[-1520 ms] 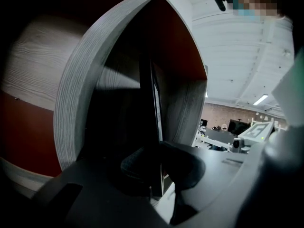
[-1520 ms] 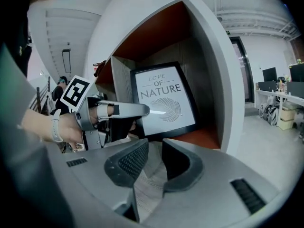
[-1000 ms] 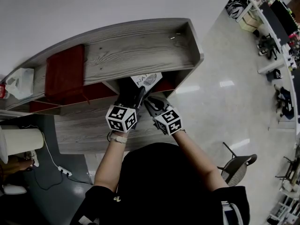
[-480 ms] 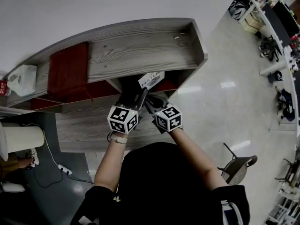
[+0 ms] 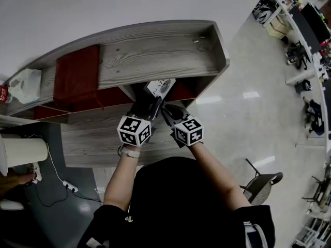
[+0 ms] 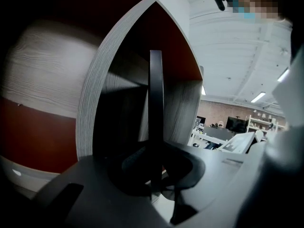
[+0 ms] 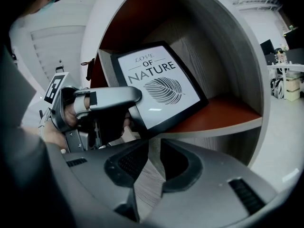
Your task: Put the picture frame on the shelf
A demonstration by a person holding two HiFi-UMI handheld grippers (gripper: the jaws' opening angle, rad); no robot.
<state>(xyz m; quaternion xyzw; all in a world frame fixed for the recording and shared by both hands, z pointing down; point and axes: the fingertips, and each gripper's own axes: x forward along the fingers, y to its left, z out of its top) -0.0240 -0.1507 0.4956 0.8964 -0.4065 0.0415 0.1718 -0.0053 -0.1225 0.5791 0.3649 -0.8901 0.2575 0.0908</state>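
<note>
Grey wood-grain shelf (image 5: 155, 53) with red-brown inner boards, seen from above. Its top plank hides most of the open compartment beneath.

Picture frame (image 7: 159, 87) is in that compartment, tilted back. It has a black border and a white print with a leaf and the words LOVE OF NATURE. Its lower edge runs along the front of the red board (image 7: 223, 109); cannot tell whether it touches or sits just clear. The lower left corner is covered by the left tool (image 7: 129, 109).

Left tool: jaws closing on the frame's left edge, which stands between the pads. In the left gripper view the frame shows only edge-on, a dark upright strip with its face unseen. The foot of the strip is lost in shadow between the pads. The hand on this tool is partly visible in the right gripper view.

Right tool (image 7: 153, 163): jaws apart, with only grey wood grain showing through the gap. It sits just below and in front of the frame, not touching it.

Head view: one white corner of the print shows past the top plank. The rest is hidden by the plank and both marker cubes. White bag (image 5: 23, 87) at the shelf's far left is cut off by the picture edge.
</note>
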